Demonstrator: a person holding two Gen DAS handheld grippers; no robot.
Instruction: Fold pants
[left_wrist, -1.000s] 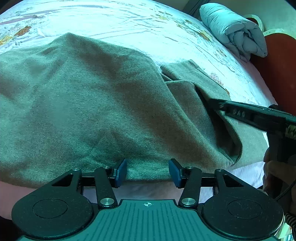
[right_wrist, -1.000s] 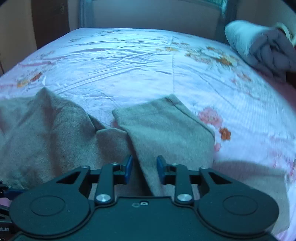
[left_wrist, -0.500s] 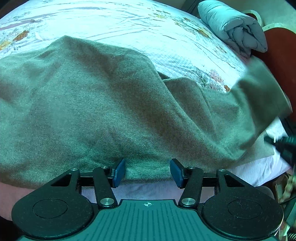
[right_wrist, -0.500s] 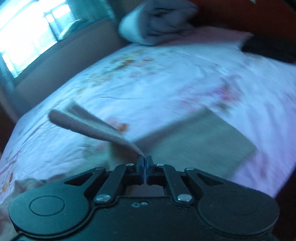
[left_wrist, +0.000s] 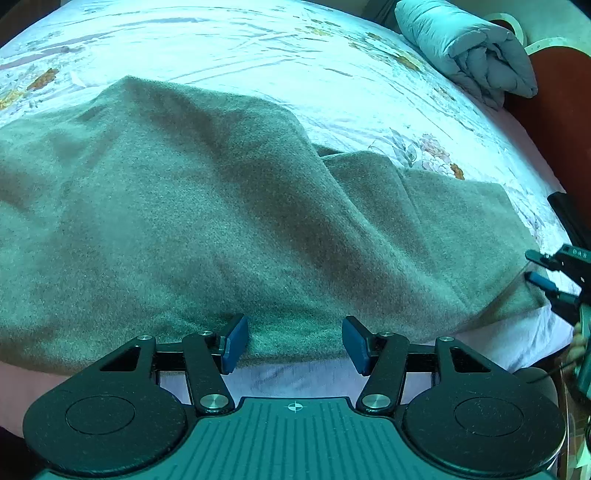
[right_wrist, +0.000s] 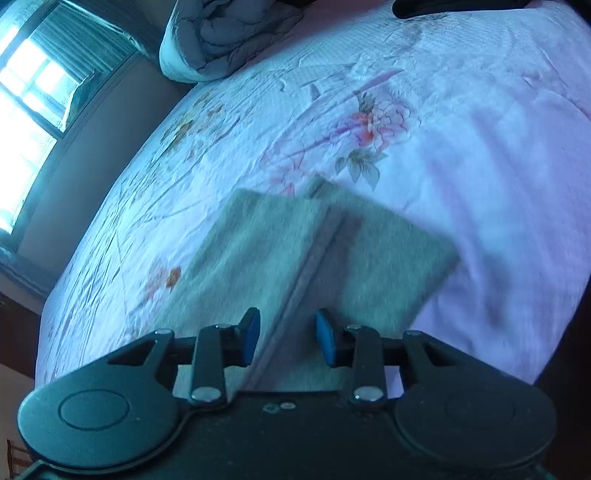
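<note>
Grey-green pants (left_wrist: 207, 221) lie spread over the bed, with one leg end folded over at the right (left_wrist: 454, 229). My left gripper (left_wrist: 293, 341) is open at the pants' near edge, its pads on either side of the hem, not closed on it. My right gripper (right_wrist: 288, 338) is open just above the leg end (right_wrist: 295, 251), whose fold ridge runs between the pads. It also shows in the left wrist view (left_wrist: 546, 273), open at the leg's right edge.
The bed has a white and pink floral sheet (left_wrist: 332, 74). A rolled grey duvet (left_wrist: 469, 51) lies at the far corner by a red-brown headboard (left_wrist: 554, 110). A window (right_wrist: 22, 122) is at the left of the right wrist view.
My right gripper closed on the leg end, carried it over to the right, laid it down and opened. My left gripper stayed open at the near hem.
</note>
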